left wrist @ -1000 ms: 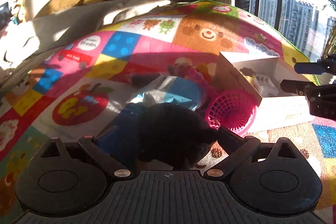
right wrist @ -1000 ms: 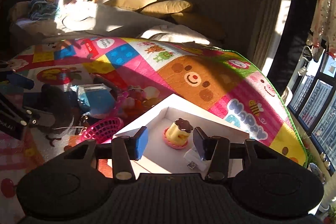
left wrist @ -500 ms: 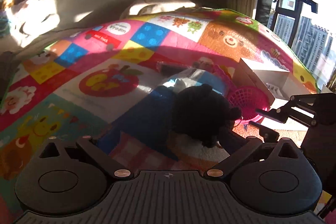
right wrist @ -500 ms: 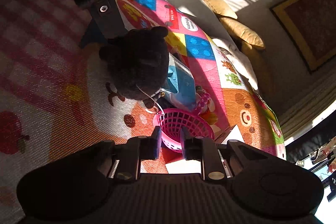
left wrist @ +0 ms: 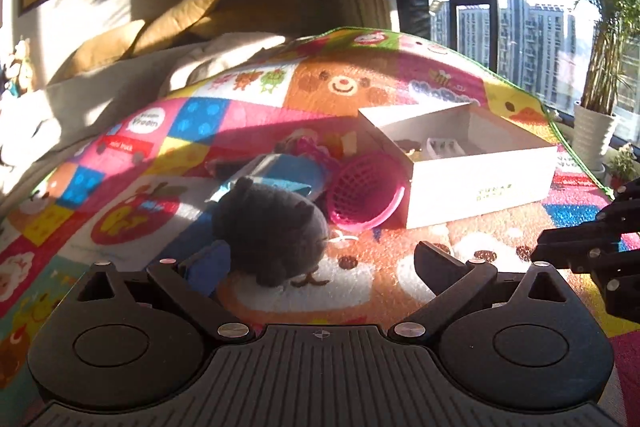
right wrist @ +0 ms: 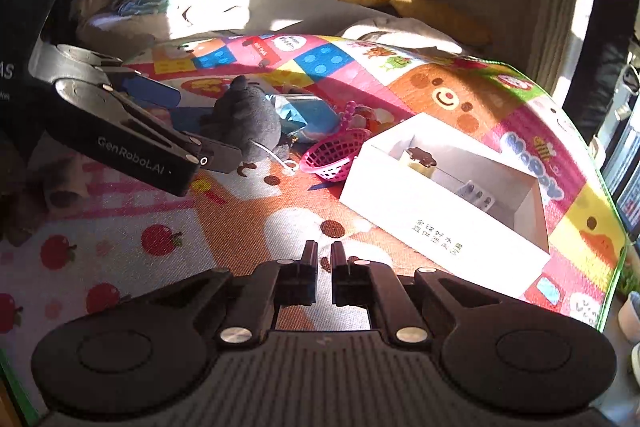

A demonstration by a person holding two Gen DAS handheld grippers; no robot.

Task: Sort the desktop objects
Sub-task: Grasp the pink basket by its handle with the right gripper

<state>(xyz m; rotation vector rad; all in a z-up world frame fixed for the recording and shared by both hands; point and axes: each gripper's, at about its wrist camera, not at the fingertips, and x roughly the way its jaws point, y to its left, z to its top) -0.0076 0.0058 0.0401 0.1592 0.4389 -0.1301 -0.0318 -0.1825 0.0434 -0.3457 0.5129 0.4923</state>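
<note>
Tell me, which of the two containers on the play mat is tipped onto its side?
The small pink plastic mesh basket, lying with its mouth facing sideways against the white cardboard box. The box sits flat, open side up.

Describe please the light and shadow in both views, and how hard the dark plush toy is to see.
Left wrist view: low sun through the window, the white box glaring, the plush toy a near-featureless dark shape. Right wrist view: hard sunlit patches on the play mat, the toy grey, its shape readable.

left wrist cam low and close over the play mat (left wrist: 360,291), right wrist cam higher, further back, both catching the white box (left wrist: 480,187) (right wrist: 440,223), centre-right of frame
</note>
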